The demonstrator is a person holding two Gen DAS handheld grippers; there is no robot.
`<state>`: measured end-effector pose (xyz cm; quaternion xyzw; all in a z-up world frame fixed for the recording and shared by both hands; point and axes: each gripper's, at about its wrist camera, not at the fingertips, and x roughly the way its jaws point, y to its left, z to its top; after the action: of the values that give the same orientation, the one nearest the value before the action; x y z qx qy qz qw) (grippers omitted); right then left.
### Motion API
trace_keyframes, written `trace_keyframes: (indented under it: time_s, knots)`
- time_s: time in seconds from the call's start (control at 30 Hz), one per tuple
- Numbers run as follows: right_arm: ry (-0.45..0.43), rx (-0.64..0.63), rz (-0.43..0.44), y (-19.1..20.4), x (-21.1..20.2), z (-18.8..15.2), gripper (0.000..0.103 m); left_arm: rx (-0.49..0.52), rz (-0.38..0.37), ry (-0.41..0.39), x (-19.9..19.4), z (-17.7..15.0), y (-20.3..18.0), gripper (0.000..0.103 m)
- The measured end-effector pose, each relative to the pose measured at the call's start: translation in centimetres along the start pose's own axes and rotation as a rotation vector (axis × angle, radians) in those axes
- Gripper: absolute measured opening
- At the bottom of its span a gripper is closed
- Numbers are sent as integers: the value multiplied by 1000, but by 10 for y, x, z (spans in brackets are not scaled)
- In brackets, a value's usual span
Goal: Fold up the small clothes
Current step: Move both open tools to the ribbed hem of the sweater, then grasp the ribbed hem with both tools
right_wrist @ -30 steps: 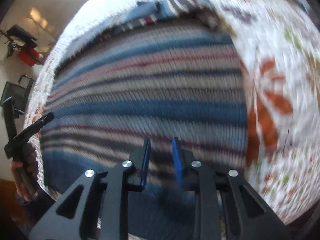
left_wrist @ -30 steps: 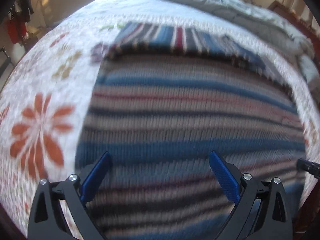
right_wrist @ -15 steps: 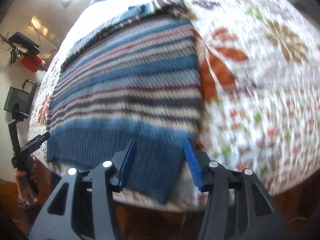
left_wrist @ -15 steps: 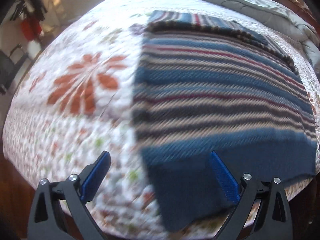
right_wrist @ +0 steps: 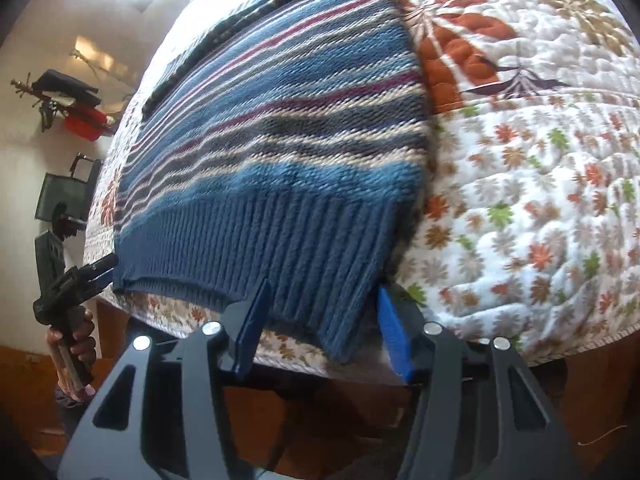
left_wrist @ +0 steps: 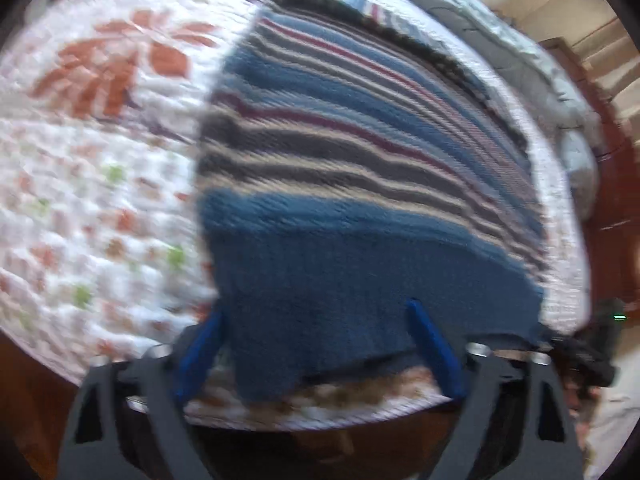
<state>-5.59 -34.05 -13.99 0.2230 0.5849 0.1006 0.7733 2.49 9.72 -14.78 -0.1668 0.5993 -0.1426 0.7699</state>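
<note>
sweater: we see the striped sweater (right_wrist: 280, 128) lying flat on the bed quilt (right_wrist: 540, 200), its ribbed blue hem (right_wrist: 312, 240) hanging over the near edge of the bed.
progress: we judge the fold barely begun; the body looks spread out, and only a strip of striped cloth at the far end seems turned over. the main folds are left to do.
left claw: our left gripper (left_wrist: 316, 344) is released, its blue fingers (left_wrist: 430, 344) spread wide at the hem's left corner, grasping nothing.
right claw: our right gripper (right_wrist: 324, 328) is released too, its jaws either side of the hem's right corner, not clenched on it.
hard to tell: the left view is blurred, so we cannot tell whether the fingers touch the knit.
hidden: the sleeves are out of sight, and the far end is too small to read.
around: a grey duvet (left_wrist: 500, 40) lies bunched beyond the sweater.
</note>
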Motion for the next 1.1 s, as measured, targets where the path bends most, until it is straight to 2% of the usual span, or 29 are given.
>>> trace_keyframes:
  time_s: [0.03, 0.1, 0.17, 0.27, 0.3, 0.33, 0.47, 0.6, 0.73, 0.87, 1.0, 1.1]
  knots:
    - [1, -2, -5, 0, 2, 0, 44, -10, -10, 1, 1, -1, -1, 72]
    - [1, 10, 7, -1, 4, 0, 36, -16, 29, -3, 3, -2, -2, 48]
    - [5, 27, 24, -4, 5, 1, 34, -49, 45, -10, 4, -1, 3, 34]
    - [23, 25, 29, -8, 5, -1, 31, -114, 8, -13, 0, -3, 17, 23]
    - [23, 16, 23, -7, 5, -1, 22, -125, -10, -12, -1, -4, 19, 19]
    - [27, 9, 22, -6, 5, 0, 9, -125, -7, -12, -1, -4, 20, 18]
    - [12, -23, 53, 4, -3, 4, 8, -91, 8, -27, -7, 2, 8, 13]
    - [-43, -69, 100, 23, -28, 25, 8, -40, -25, -71, -22, 22, -17, 13]
    - [-107, -95, 143, 38, -56, 66, 8, 15, -20, -134, -37, 59, -39, 13]
    - [-144, -73, 137, 36, -66, 120, 8, 26, 10, -188, -41, 99, -43, 13]
    - [-132, -9, 147, 21, -47, 175, 8, -2, 14, -186, -29, 134, -32, 13]
    - [-102, 36, 148, 9, -23, 201, 8, -9, 29, -166, -3, 158, -32, 14]
